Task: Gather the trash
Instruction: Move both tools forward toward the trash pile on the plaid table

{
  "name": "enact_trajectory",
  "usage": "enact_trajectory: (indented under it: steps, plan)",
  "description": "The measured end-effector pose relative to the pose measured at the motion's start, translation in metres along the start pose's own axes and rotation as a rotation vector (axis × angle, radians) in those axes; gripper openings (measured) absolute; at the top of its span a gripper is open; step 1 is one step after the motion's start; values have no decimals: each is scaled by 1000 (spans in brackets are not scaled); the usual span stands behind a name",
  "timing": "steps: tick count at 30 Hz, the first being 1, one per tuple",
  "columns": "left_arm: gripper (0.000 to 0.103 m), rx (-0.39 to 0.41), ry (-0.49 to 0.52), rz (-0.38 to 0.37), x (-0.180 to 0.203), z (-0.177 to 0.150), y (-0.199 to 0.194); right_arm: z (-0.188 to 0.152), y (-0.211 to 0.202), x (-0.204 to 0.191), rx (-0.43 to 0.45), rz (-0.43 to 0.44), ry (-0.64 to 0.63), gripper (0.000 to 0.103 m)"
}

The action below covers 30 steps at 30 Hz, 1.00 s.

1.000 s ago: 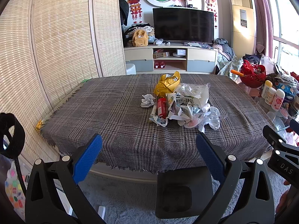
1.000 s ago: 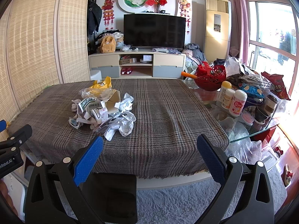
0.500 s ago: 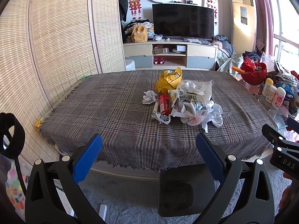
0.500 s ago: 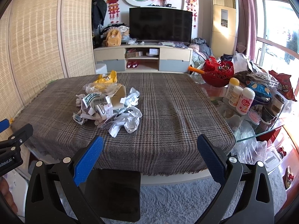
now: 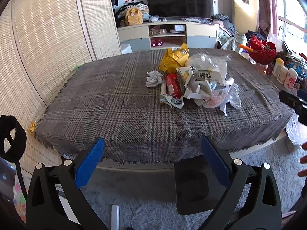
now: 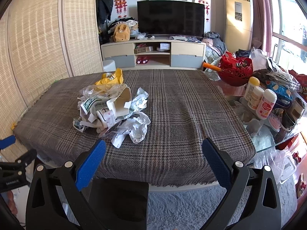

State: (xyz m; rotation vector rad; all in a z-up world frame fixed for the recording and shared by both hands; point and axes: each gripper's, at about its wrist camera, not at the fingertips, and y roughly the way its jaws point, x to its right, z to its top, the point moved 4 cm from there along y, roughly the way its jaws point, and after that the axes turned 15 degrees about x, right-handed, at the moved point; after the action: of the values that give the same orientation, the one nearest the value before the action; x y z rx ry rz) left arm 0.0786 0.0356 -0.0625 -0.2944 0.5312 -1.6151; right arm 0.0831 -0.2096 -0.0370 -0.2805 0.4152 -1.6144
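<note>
Left gripper [image 5: 152,160], black frame with blue pads: jaws spread wide, nothing between them, held short of the table's near edge.
Right gripper [image 6: 153,162], same make: jaws spread wide, empty, its tips over the near part of the cloth.
Black square bin [image 5: 191,186] on grey carpet: below the near table edge, between the left gripper's jaws in that view; likely the receptacle.
Grey-brown plaid tablecloth [image 5: 115,103]: covers the table, bare in front.
Heap of crumpled white paper, torn cartons and clear plastic film [image 6: 115,111]: mid-table, left of the right gripper's line.
Red cylindrical can [image 5: 172,85]: lying at the heap's left side.
Crumpled white paper ball [image 5: 153,78]: just beside the can.
Yellow crumpled bag [image 5: 174,59]: at the heap's far end.
Step in hand, by judgement: approach; nothing collected yet.
Next move calls for reaching forward over the cloth, closing on one near scrap, then carrying it back to the bin.
</note>
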Motion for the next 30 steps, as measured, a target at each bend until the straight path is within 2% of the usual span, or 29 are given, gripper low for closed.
enact_trajectory:
  steps: [4, 8, 12, 16, 22, 27, 30]
  plan:
    - [95, -20, 8, -3, 0, -6, 12, -10, 17, -3, -62, 17, 6, 100]
    - [95, -31, -4, -9, -2, -6, 27, -19, 34, -9, -99, -9, -37, 100]
    - [95, -44, -2, -4, -8, -5, 44, -35, 54, -4, -173, 21, 26, 100]
    - [95, -63, -24, -14, -14, -4, 60, -38, 68, 6, -180, 16, 29, 100]
    - [95, -53, 11, -14, -9, 3, 80, -41, 84, 8, -178, 51, 7, 100]
    - [94, -67, -21, -28, -8, 9, 95, -38, 79, -2, -171, 150, 41, 100]
    - [92, -46, 2, -15, -4, 16, 97, -31, 71, -12, -152, 200, 56, 93]
